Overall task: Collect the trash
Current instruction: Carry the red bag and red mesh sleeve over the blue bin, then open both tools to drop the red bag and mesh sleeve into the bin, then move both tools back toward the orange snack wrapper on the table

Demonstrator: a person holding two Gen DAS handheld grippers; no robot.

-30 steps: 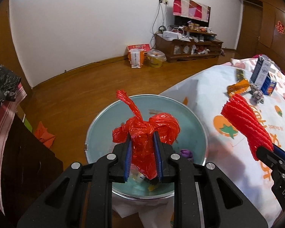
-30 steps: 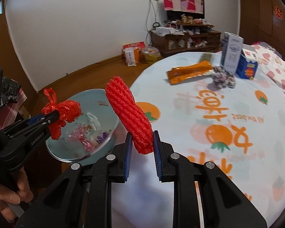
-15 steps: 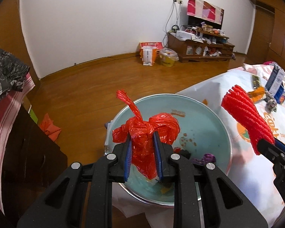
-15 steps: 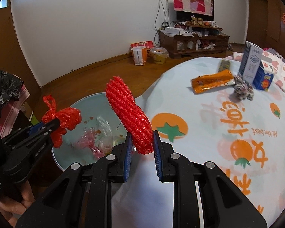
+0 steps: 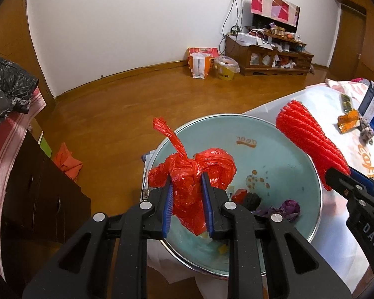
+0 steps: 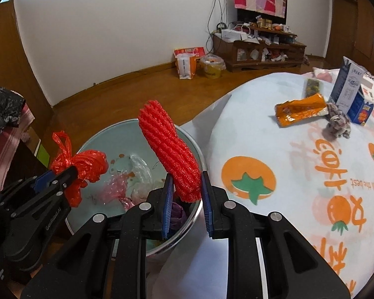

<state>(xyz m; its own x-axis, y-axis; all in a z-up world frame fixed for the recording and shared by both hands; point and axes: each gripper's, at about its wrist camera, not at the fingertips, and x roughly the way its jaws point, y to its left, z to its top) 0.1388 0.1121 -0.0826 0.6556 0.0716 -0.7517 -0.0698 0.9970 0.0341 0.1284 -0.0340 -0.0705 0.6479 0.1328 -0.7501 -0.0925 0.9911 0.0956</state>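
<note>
Grippers (image 5: 187,186) (image 6: 185,186) clamp bag (image 5: 189,174), foam net (image 6: 169,147).

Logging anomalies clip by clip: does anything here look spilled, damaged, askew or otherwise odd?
Nothing stands out. The left gripper holds a knotted red plastic bag over the basin, and the right gripper holds a red foam net at its rim. The torn orange wrapper on the table is uncollected trash.

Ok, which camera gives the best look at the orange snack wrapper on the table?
The right wrist view: the orange snack wrapper lies large and unobstructed on the tablecloth. The left wrist view shows it small at the frame's right edge.
</note>
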